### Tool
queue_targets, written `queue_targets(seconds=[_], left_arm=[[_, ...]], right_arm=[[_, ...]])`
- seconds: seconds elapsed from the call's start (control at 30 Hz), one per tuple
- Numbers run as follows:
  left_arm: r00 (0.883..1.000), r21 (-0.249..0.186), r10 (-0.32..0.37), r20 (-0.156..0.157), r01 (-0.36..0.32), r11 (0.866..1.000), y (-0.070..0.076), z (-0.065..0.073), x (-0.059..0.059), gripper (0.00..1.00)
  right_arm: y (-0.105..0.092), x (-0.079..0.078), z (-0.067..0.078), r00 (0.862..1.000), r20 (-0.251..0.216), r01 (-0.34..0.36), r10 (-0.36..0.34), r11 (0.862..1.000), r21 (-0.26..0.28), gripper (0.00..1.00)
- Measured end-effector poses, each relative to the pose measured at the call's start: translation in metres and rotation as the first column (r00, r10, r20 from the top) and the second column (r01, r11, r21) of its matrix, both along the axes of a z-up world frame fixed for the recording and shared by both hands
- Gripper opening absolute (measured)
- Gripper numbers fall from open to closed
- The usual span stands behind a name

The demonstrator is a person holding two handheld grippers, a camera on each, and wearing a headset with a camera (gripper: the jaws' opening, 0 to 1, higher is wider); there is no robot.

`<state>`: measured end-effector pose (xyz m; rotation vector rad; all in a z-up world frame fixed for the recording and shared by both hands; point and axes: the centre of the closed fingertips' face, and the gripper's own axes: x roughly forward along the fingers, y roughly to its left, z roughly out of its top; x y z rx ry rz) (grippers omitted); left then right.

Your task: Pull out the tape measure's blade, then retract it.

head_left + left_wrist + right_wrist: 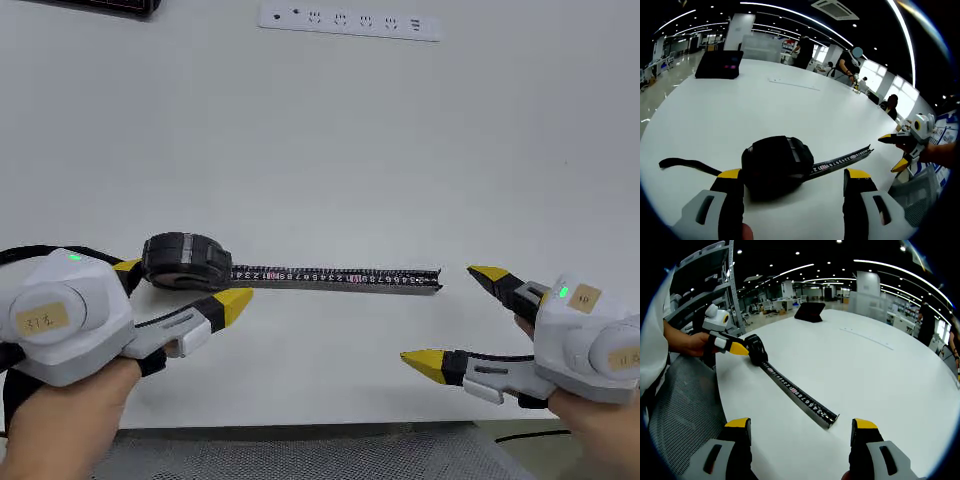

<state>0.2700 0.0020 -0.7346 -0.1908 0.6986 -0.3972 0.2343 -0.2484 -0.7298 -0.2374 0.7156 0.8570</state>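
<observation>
Jaws of the left gripper (183,284) stand spread either side of the black tape measure (186,262), not pinching it. The case lies on the white table (320,150). Its dark blade (335,277), marked with white numerals, extends flat toward the right gripper (452,317), whose jaws gape empty just beyond the blade's hooked end. A white power strip (348,21) lies at the far edge.

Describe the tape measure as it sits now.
The tape measure's black, rubbery-looking case lies on the white table, between the open left gripper's fingers; contact is unclear. Its dark blade, printed with white numerals, is pulled out and lies flat, pointing toward the open right gripper, its hook end free and apart from it.
</observation>
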Motion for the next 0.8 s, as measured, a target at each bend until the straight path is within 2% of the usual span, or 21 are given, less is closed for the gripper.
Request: queue_targets(seconds=[0.2, 0.53, 0.8], left_arm=[[1.0, 0.016, 0.029, 0.0, -0.029, 0.999, 0.001, -0.002, 0.003, 0.77], [0.997, 0.043, 0.072, -0.001, -0.072, 0.996, 0.005, -0.006, 0.009, 0.73], [0.995, 0.07, 0.098, -0.004, -0.098, 0.993, 0.009, -0.01, 0.012, 0.66]], right_arm=[[-0.002, 0.004, -0.001, 1.0, 0.004, -0.007, 0.007, 1.0, -0.007, 0.78], [-0.005, 0.02, -0.003, 0.999, 0.02, -0.033, 0.033, 0.999, -0.026, 0.73], [-0.005, 0.027, -0.009, 0.995, 0.024, -0.093, 0.094, 0.994, -0.049, 0.63]])
